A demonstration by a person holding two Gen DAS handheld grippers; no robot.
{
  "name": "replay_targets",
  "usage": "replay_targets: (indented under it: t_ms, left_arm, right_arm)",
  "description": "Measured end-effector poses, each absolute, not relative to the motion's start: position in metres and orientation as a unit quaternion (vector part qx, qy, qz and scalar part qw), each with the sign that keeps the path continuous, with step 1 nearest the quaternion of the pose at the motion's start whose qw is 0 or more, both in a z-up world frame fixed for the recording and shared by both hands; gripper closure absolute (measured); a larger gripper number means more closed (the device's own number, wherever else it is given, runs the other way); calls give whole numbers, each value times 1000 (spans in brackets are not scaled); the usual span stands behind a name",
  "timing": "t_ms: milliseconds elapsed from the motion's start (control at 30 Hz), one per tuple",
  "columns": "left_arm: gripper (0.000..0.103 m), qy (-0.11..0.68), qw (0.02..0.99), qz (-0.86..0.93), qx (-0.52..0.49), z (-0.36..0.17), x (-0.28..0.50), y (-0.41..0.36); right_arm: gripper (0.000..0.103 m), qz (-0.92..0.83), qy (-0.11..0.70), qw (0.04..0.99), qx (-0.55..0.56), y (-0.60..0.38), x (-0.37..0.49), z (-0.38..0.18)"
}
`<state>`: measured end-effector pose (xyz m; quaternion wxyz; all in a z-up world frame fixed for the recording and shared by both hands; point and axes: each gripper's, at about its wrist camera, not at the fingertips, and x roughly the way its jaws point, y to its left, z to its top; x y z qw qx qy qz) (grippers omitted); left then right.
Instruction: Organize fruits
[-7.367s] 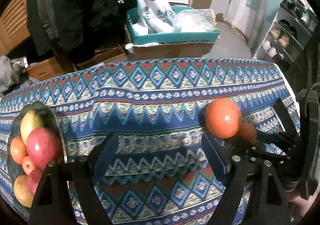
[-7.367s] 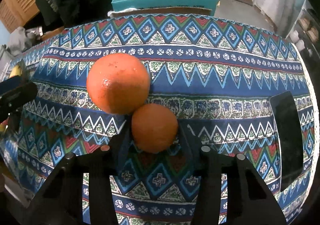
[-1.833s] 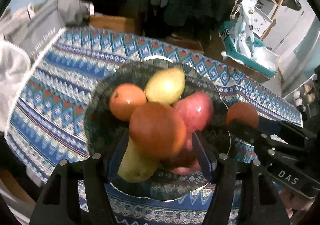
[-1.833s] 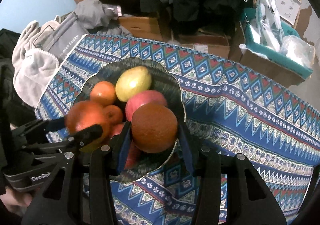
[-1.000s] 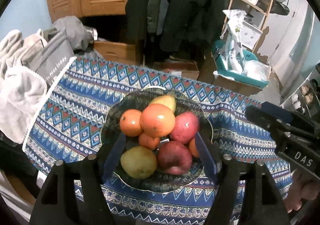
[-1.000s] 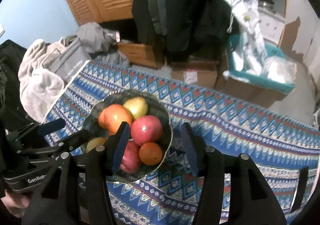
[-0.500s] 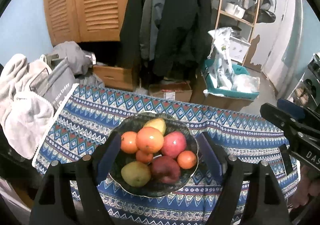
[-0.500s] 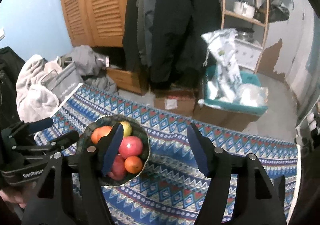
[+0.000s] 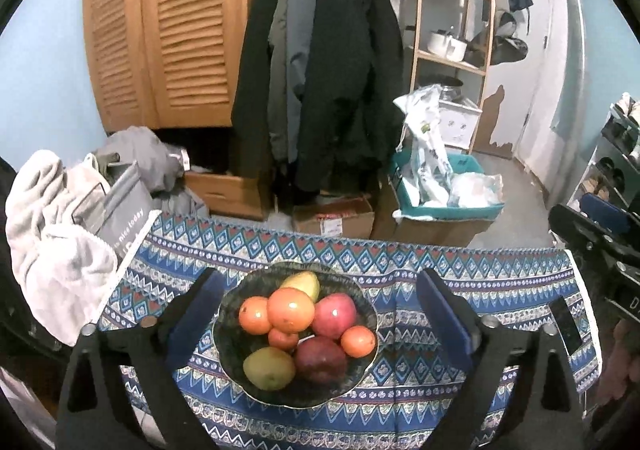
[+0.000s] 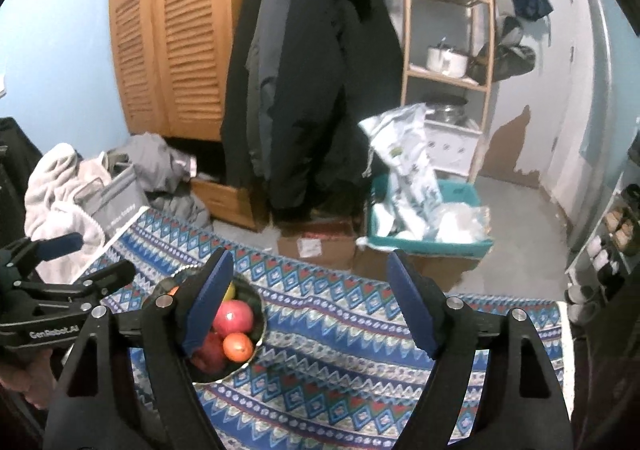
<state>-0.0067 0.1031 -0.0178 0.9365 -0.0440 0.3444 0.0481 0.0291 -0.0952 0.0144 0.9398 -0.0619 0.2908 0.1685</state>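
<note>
A dark glass bowl [image 9: 362, 382] on the patterned tablecloth [image 9: 480, 290] holds several fruits: oranges [image 9: 291, 309], red apples [image 9: 334, 310], a yellow-green pear [image 9: 269, 368]. My left gripper [image 9: 320, 314] is open and empty, high above the bowl. My right gripper [image 10: 310, 298] is open and empty, high above the cloth to the right of the bowl [image 10: 256, 314]. The left gripper also shows in the right wrist view [image 10: 72, 262]; the right gripper's body shows at the left view's right edge [image 9: 592, 234].
A black phone [image 9: 564, 324] lies near the cloth's right edge. Behind the table are hanging coats [image 9: 332, 70], a louvred wooden wardrobe [image 9: 160, 30], cardboard boxes [image 9: 332, 216], a teal bin with bags [image 9: 444, 190], a shelf unit [image 9: 452, 30]. Towels and a grey bag [image 9: 60, 234] sit left.
Both grippers, which carried an orange each, released them into the bowl and have since pulled up and back, open and empty. The bowl looks smaller and farther now.
</note>
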Motion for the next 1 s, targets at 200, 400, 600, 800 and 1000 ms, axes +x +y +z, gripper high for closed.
replay_targets:
  t_ms: [200, 400, 600, 800, 1000]
  left_arm:
    - [2, 332, 942, 48, -35, -6, -11, 98]
    - [1, 298, 953, 54, -35, 9, -22, 95]
    - [1, 284, 957, 51, -29, 15, -24, 90]
    - [1, 270, 961, 45, -51, 16, -27, 92]
    - [1, 257, 963, 47, -64, 18, -31, 94]
  right_arm:
    - [24, 158, 264, 949, -70, -110, 14, 30]
    - [23, 156, 243, 956, -55, -124, 5, 42]
    - [23, 135, 235, 961, -48, -137, 4, 47]
    - [23, 124, 235, 963, -37, -145, 3, 45]
    - [23, 123, 237, 963, -31, -149, 3, 44]
